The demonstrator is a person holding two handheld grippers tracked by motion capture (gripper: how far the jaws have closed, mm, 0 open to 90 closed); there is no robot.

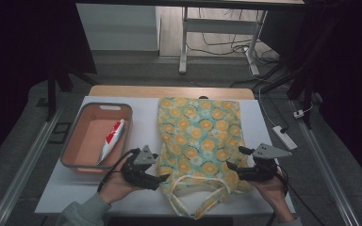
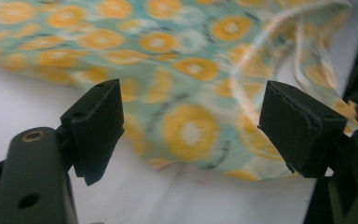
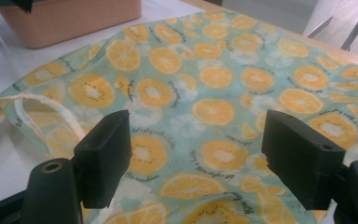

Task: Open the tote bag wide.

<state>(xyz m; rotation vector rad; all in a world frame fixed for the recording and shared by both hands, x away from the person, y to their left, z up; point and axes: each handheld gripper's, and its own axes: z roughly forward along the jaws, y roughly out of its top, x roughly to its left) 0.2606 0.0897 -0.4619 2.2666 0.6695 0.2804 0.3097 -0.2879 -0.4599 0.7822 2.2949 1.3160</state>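
Note:
A cloth tote bag printed with orange slices on teal lies flat on the white table, its strap handles trailing toward the near edge. My left gripper is at the bag's near-left corner, jaws open and pointing at the bag with bare table and the cloth's edge between them. My right gripper is at the bag's near-right side, open, its jaws spread just over the printed cloth. In the right gripper view a handle loop lies off to the left.
A pink bin with a grey rim stands left of the bag and holds a red-and-white tube. The bin's wall is behind the bag in the right gripper view. A power strip lies on the floor at the right.

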